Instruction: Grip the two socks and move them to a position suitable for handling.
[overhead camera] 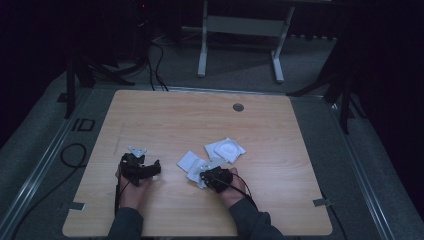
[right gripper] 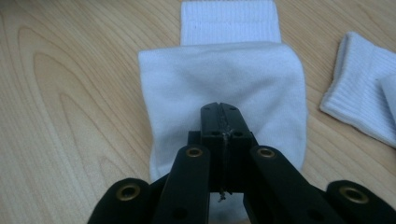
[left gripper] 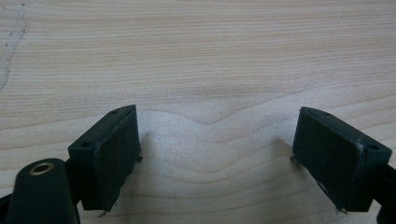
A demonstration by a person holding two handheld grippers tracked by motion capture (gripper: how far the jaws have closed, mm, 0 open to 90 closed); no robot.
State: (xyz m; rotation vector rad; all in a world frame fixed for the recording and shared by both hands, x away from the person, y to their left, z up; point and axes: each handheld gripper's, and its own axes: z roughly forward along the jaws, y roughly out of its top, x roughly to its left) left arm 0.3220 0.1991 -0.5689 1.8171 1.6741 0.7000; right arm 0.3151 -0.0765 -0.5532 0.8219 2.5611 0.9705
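A white sock [right gripper: 224, 70] lies folded on the wooden table [overhead camera: 175, 120], its ribbed cuff sticking out at the far end. My right gripper [right gripper: 219, 106] is shut, jaws pressed together just over the sock's middle; the fabric under them looks flat. In the high view the right gripper [overhead camera: 207, 172] sits on the near end of that sock [overhead camera: 190, 161]. A second white sock [overhead camera: 225, 149] lies bunched just beyond it, to the right [right gripper: 359, 88]. My left gripper [overhead camera: 142, 162] stands open over bare wood at the front left, nothing between its jaws [left gripper: 217, 112].
A round grey cable port [overhead camera: 238, 107] sits near the table's far edge. Taped marks [overhead camera: 75, 205] are at the front corners. Beyond the table stand a white desk frame [overhead camera: 240, 30] and dark stands with cables on the floor.
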